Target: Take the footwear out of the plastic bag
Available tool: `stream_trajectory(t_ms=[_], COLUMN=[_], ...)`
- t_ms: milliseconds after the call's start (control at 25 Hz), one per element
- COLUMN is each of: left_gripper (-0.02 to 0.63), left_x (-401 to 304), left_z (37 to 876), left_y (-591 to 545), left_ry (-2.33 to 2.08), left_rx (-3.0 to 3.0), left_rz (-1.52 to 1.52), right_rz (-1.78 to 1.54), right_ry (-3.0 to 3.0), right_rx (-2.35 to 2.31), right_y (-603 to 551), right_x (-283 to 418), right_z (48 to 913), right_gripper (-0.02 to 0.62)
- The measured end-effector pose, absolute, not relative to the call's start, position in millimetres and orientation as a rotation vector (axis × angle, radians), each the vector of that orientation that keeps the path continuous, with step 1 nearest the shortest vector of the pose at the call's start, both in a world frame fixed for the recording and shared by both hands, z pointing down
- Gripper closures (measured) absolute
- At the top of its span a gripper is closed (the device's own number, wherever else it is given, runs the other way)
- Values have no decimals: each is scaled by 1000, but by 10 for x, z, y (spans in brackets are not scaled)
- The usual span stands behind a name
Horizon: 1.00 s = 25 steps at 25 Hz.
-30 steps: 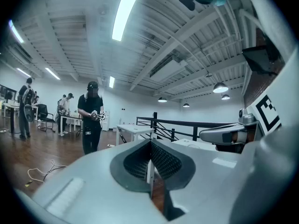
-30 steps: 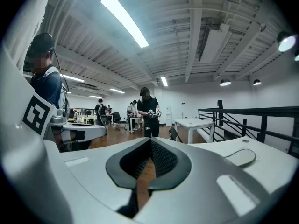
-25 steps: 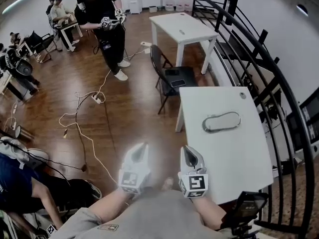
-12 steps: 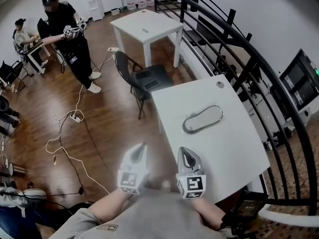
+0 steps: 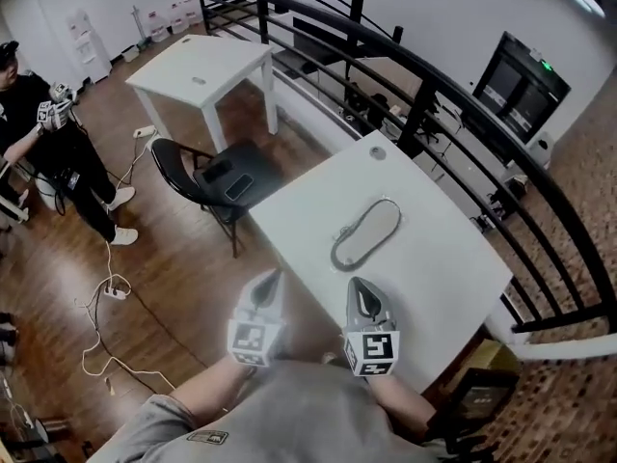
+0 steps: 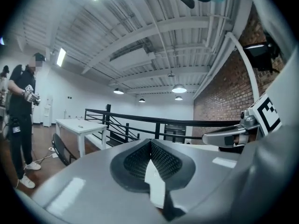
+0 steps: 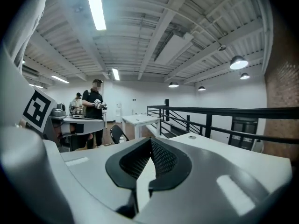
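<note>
A slipper-shaped piece of footwear in a clear plastic bag (image 5: 366, 234) lies flat in the middle of a white table (image 5: 443, 268). Both grippers hover at the table's near edge, short of the bag and not touching it. My left gripper (image 5: 273, 278) is over the floor just off the table's near left side, and my right gripper (image 5: 356, 287) is over the near edge. In the left gripper view the jaws (image 6: 150, 146) are shut with nothing between them. The right gripper view shows the same: jaws (image 7: 150, 143) shut and empty. The bag is hidden in both gripper views.
A black chair (image 5: 227, 177) with dark flat items on its seat stands at the table's far left side. Behind it is a second white table (image 5: 198, 66). A black railing (image 5: 434, 90) runs along the table's far side. A person (image 5: 58, 143) stands at the left, and cables (image 5: 106, 297) lie on the wooden floor.
The view has swung round, so the table with the bagged footwear now lies straight ahead of both grippers and closer. Both grippers have stayed shut and side by side.
</note>
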<state>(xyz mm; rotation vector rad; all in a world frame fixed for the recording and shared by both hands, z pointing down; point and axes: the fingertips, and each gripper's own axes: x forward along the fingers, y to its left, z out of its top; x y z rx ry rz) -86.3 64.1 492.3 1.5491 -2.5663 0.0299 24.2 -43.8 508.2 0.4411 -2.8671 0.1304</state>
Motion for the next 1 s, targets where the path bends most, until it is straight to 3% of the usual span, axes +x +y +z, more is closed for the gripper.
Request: stream_trajectory(t_ms=[440,1000], left_gripper=[604,604], left_x=[-1103,-806], left_z=[5030,5241], left_y=[94,-198], left_ry=[-2260,-2144], left_rx=[1920,2039], left_rz=[80,262], right_rz=[139,219], right_ry=[-2679,-2631], right_rx=[975,1148], right_y=[-675,-704], right_x=[472,907], right_z=[5153,5335], right_gripper=[581,581])
